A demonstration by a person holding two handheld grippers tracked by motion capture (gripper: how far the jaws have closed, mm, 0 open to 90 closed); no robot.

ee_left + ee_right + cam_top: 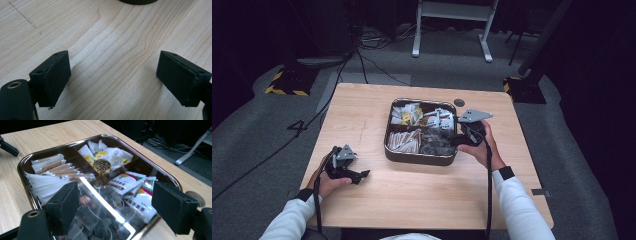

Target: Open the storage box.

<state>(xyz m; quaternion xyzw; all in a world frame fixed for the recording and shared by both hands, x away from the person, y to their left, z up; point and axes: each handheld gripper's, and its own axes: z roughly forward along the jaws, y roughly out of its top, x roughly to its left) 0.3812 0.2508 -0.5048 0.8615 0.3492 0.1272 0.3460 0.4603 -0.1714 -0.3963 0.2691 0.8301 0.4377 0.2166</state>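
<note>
A dark, rounded tray box (419,159) sits at the middle of the wooden table, split into compartments. White and yellow sachets (105,152), paper sticks (50,167), printed packets (130,182) and dark tea bags (100,220) fill it. A clear lid with a gold knob (101,165) appears to lie over it. My right gripper (451,140) is at the box's right side, open, and its jaws stand wide above the tea-bag corner (116,192) with nothing held. My left gripper (362,175) rests open at the front left over bare wood (112,65).
A small dark round disc (459,102) lies on the table just behind the box. The table (362,115) has bare wood to the left and in front of the box. Cables and a white stand's legs (452,30) are on the floor beyond.
</note>
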